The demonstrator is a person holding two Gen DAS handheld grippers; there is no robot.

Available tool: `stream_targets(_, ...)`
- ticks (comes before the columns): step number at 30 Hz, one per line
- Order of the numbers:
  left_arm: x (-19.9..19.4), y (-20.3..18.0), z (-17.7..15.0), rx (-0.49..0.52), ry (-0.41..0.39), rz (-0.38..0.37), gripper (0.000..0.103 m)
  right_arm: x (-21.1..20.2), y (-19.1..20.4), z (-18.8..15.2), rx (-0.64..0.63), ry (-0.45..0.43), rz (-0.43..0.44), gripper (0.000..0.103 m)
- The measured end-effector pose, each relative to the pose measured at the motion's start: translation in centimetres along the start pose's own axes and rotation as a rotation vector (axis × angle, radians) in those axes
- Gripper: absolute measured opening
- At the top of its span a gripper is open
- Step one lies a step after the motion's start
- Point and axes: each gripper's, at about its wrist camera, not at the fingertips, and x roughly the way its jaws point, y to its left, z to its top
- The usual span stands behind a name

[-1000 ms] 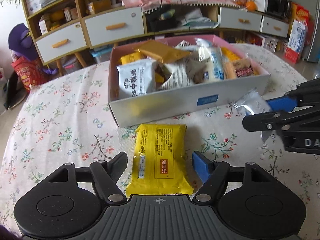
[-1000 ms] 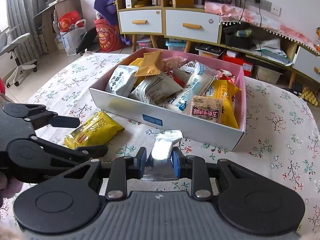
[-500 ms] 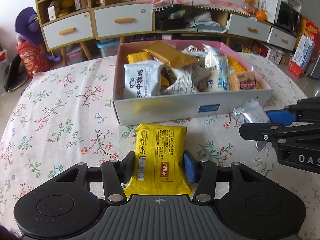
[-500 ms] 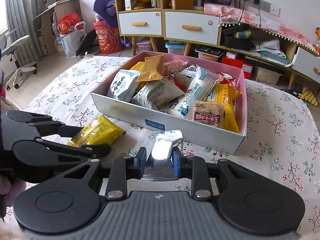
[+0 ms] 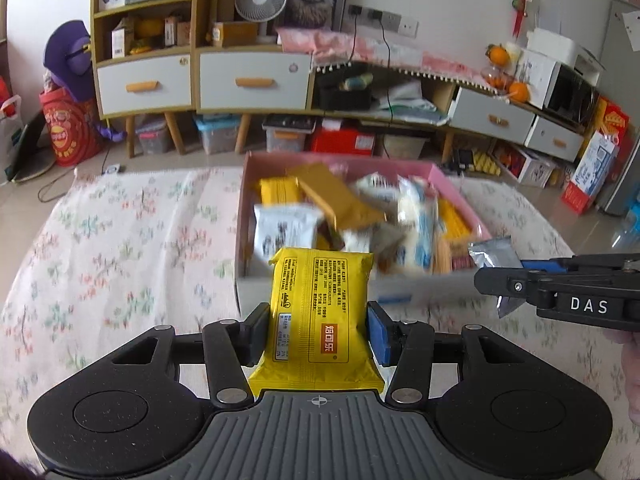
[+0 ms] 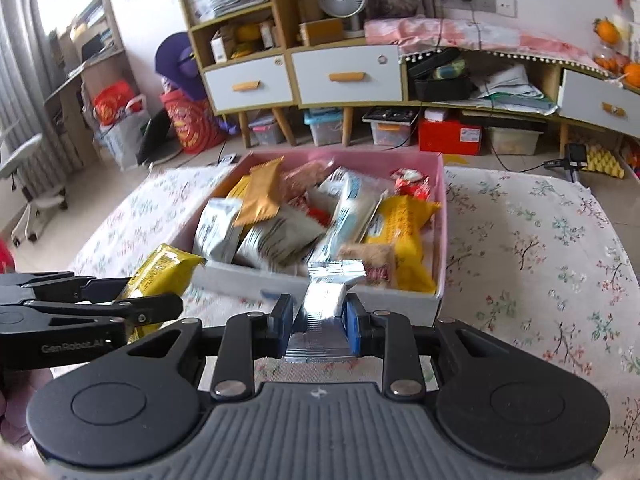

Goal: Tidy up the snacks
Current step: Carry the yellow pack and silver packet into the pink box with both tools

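Observation:
My left gripper point(image 5: 318, 330) is shut on a yellow snack packet point(image 5: 320, 312) and holds it off the table, in front of the pink-lined box point(image 5: 440, 172) of snacks. In the right wrist view my right gripper point(image 6: 318, 318) is shut on a small silver foil packet point(image 6: 326, 300), also raised near the box's white front wall point(image 6: 240, 276). Each gripper shows in the other's view: the right one point(image 5: 496, 280) with the silver packet point(image 5: 494, 252) at the right, the left one point(image 6: 176, 304) with the yellow packet point(image 6: 164, 270) at the left. The box holds several packets.
The table wears a floral cloth point(image 5: 120, 248). Beyond it stand low cabinets with white drawers point(image 5: 248, 80), storage bins on the floor, a small fan point(image 5: 260, 0) and a red bag point(image 5: 64, 128). An office chair point(image 6: 24, 176) stands at the far left.
The left gripper closed on the yellow packet and lifted it off the cloth. The right gripper rose too, keeping the silver packet; both moved closer to the box.

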Motion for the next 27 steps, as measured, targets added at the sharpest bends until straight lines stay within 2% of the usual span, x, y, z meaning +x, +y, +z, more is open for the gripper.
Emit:
stream_targets(8,4.1,2.8,5.3,-0.071,-0.002,0.0,0.048,2.5,-2.0,3.6,0.032,-0.037,-0.034,0.025)
stream_targets(17,9.2,4.7,9.7,-0.127,0.029,-0.031,0.048,6.7,-4.4,6.8,0.079,-0.025,-0.066,0.025)
stream_targets(19,10.2,4.9,10.6,-0.133,0.051,-0.043,0.048,7.2,-4.8,7.3,0.087,-0.029,-0.067,0.025)
stream_targets(24,12.8,5.3,11.7,-0.145,0.17,-0.049,0.048,8.3,-5.3,8.0,0.094,-0.028,-0.072,0.025)
stream_targets(27,13.5,5.3,12.0,-0.119,0.186,-0.027,0.049,8.9,-5.5,8.1,0.105,-0.017,-0.075,0.025)
